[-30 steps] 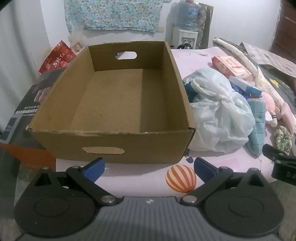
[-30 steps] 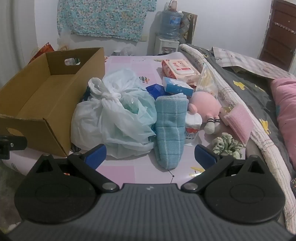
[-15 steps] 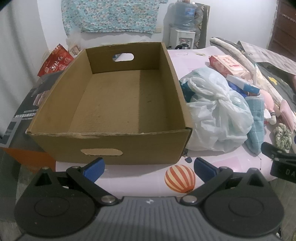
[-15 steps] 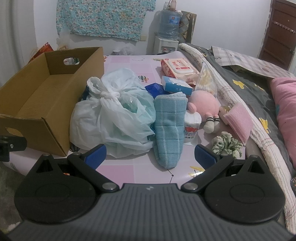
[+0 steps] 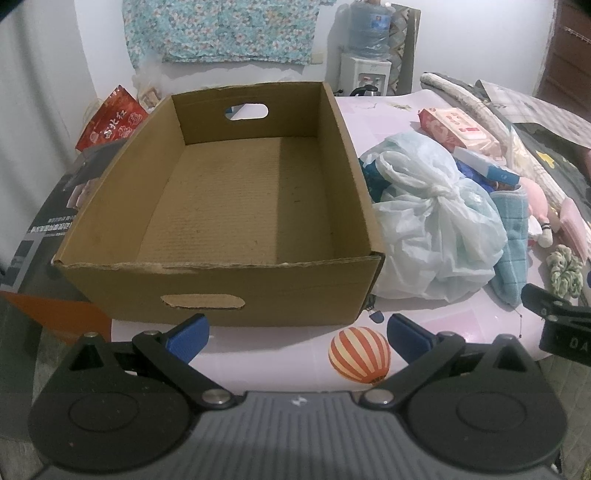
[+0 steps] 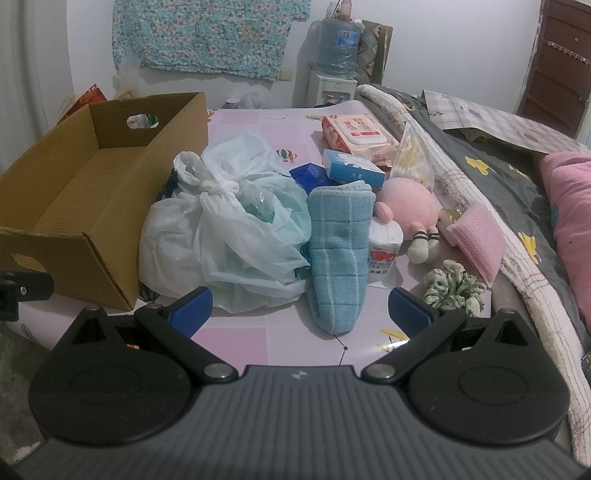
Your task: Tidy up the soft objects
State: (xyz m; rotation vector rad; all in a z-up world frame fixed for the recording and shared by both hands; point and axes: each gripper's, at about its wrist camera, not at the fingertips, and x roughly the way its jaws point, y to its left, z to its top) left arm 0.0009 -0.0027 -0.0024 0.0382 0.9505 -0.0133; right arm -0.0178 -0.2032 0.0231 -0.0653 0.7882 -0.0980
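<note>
Pink checked tabletop (image 6: 240, 341) with balloon prints, white wall behind with a floral cloth (image 6: 201, 35) hung on it and a water dispenser (image 6: 332, 66) at the far end. Cardboard box (image 5: 229, 206) sits on the left part of the tabletop, nothing in it, cut-out handles in both short ends. Left hand-held gripper (image 5: 297, 338) hovers just short of the box's near wall, jaws spread wide, nothing between them. Right hand-held gripper (image 6: 299, 306) is also wide open and empty, lined up on the soft pile to the right of the box. Knotted white plastic bag (image 6: 225, 229) touches the box's right side. Blue towel (image 6: 340, 254), rolled, leans against the bag with its near end between the right fingertips (image 6: 194, 306), not touched. Behind and right of the towel: small white cup (image 6: 384, 253), pink plush toy (image 6: 406, 205), pink sponge (image 6: 476, 240), green scrunchie (image 6: 454, 286). Further back a wipes pack (image 6: 356, 134) and a blue-white carton (image 6: 351, 168). Grey bedding (image 6: 491, 162) along the right edge.
</note>
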